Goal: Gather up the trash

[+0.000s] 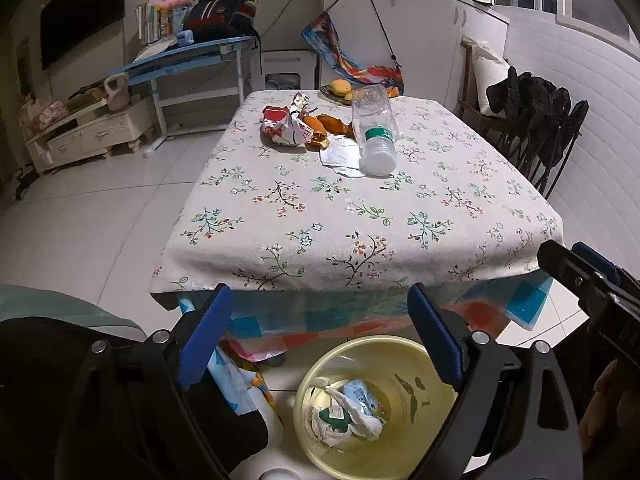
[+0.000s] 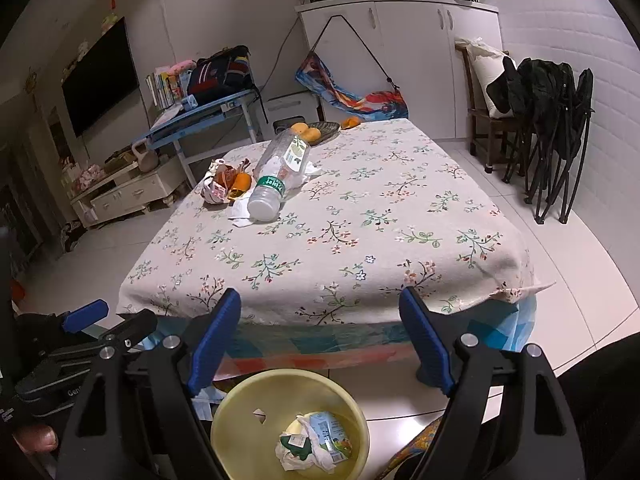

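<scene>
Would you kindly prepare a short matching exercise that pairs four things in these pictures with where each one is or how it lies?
Things:
1. plastic bottle
2. yellow bin
3. crumpled wrapper
4. fruit plate

Places or states:
A. on the floor in front of the table, with trash inside
B. at the far edge of the table
C. lying on its side on the tablecloth
D. left of the bottle, beside the peels

Pairs: 1-C, 2-A, 3-D, 4-B

The near stretch of the floral-clothed table (image 2: 360, 240) lies bare; the far left corner is crowded by a lying clear plastic bottle (image 2: 280, 174), crumpled wrappers (image 1: 284, 124) and white tissue (image 1: 342, 156).
</scene>
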Demonstrator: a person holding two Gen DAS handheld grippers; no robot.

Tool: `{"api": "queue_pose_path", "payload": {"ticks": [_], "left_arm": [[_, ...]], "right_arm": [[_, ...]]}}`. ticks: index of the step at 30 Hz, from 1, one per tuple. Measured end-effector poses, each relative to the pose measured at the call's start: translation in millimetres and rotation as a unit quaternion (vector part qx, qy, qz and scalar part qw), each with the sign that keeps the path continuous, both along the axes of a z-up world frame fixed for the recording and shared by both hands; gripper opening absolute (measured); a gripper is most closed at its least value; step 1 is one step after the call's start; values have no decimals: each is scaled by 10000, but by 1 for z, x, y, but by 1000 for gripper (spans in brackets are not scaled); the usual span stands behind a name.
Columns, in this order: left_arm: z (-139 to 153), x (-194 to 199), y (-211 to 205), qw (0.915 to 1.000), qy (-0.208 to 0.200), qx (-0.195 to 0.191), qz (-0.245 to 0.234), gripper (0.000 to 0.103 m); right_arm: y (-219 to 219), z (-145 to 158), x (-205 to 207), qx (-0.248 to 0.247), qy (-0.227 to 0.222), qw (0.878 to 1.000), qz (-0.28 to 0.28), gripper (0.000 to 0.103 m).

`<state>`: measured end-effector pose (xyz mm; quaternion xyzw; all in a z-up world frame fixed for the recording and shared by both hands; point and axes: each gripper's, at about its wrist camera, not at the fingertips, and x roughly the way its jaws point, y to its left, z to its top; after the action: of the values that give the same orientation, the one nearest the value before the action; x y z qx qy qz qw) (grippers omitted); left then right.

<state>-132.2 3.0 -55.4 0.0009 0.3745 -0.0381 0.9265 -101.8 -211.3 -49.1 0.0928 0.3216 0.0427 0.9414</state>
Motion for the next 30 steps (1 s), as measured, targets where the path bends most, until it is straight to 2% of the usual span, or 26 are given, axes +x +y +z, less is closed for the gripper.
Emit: {"api": "queue_pose_path", "payload": {"ticks": [16,30], "left_arm": [[9,-1,1,9995,-245,-14,185,89],[42,11,6,9962,-793,-1,363,94]], "right_arm": [[12,5,1,-42,-160,9998,98,79],[21,27,15,-124,-559,9981,233,82]]}}
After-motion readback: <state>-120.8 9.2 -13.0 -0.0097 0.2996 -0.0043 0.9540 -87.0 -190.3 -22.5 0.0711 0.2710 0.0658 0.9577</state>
